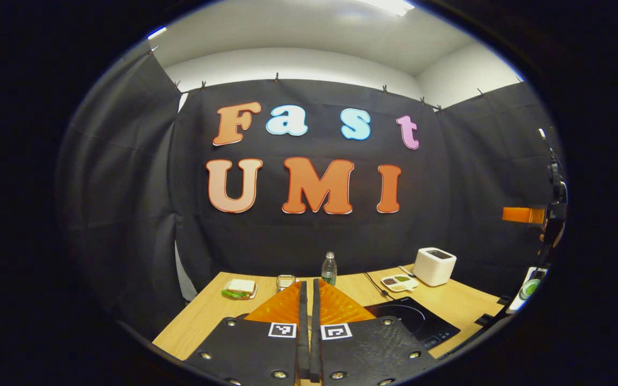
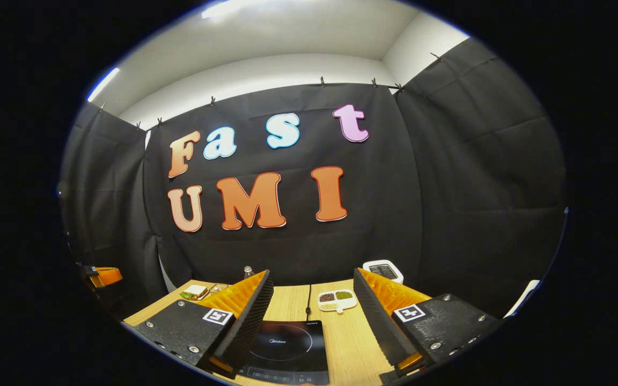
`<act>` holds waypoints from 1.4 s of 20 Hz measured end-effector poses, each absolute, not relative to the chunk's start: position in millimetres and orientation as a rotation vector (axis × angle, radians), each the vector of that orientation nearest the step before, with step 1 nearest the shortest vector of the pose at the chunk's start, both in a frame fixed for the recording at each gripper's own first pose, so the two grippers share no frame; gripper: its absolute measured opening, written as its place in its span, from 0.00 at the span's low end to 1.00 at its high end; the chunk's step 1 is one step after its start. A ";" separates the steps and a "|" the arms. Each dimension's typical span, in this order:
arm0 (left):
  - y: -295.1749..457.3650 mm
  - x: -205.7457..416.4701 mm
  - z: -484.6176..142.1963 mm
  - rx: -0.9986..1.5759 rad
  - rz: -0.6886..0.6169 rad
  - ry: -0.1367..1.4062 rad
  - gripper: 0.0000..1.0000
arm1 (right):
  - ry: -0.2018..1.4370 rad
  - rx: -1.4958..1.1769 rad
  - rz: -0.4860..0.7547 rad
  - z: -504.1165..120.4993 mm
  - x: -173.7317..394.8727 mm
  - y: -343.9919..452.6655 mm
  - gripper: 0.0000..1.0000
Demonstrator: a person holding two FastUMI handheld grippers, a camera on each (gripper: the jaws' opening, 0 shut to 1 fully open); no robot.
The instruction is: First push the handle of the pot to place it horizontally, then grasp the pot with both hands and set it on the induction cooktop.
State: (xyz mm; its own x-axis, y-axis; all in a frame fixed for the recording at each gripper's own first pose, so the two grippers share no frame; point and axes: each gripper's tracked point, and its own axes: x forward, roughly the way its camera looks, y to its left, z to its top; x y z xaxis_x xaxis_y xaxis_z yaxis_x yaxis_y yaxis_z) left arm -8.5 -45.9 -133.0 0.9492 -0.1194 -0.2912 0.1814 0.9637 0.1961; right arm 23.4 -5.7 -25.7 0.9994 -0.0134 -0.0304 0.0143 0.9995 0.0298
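Left gripper (image 1: 309, 300) pressed closed on nothing; right gripper (image 2: 311, 300) spread wide, empty, above the induction cooktop (image 2: 287, 346), seemingly square-on.

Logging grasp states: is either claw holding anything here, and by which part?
Nothing is held. The left claw is shut on nothing; the right claw is open above the induction cooktop.

Table (image 2: 349, 343): light wood grain. Induction cooktop (image 2: 287, 351) at near edge: glossy black, thin pale ring marking. Toaster (image 1: 434, 266) toward far right corner: white. Divided dish (image 2: 337, 301): white, with brown and green fillings. Bottle (image 1: 329, 269) at far edge: clear, green label. Sandwich (image 1: 239, 288): white bread, green filling.
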 end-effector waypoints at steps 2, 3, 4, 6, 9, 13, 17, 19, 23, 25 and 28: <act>-43.1 -11.7 -157.6 0.254 -0.152 0.316 0.02 | 0.034 0.020 -0.011 -29.4 25.9 -3.2 0.94; -42.5 -13.7 -170.5 0.263 -0.154 0.339 0.02 | 0.036 0.017 -0.009 -30.8 28.0 -2.1 0.94; -43.8 -16.2 -187.1 0.263 -0.163 0.365 0.02 | 0.037 0.019 -0.009 -32.8 28.8 -0.8 0.94; -46.0 -27.2 -211.8 0.242 -0.185 0.411 0.02 | 0.049 0.046 -0.011 -36.0 31.3 2.6 0.94; -46.8 -44.1 -240.6 0.241 -0.214 0.462 0.02 | 0.057 0.067 0.024 -40.3 32.3 19.3 0.94; -48.8 -72.4 -287.1 0.217 -0.231 0.562 0.02 | 0.051 0.028 0.006 -46.1 38.5 18.1 0.94; -42.2 -100.9 -334.0 0.173 -0.225 0.682 0.02 | 0.077 0.049 0.015 -58.5 44.8 21.6 0.94; -38.7 -111.4 -350.6 0.164 -0.214 0.739 0.02 | 0.090 0.046 0.013 -65.5 47.3 19.7 0.94; -30.7 -122.1 -381.8 0.153 -0.206 0.809 0.02 | 0.105 0.052 -0.003 -74.9 51.3 11.5 0.94; -28.0 -125.8 -394.6 0.135 -0.198 0.845 0.02 | 0.112 0.044 -0.014 -79.5 53.3 6.6 0.94; -23.2 -124.6 -411.5 0.123 -0.182 0.885 0.02 | 0.120 0.040 -0.029 -82.4 53.6 -0.3 0.94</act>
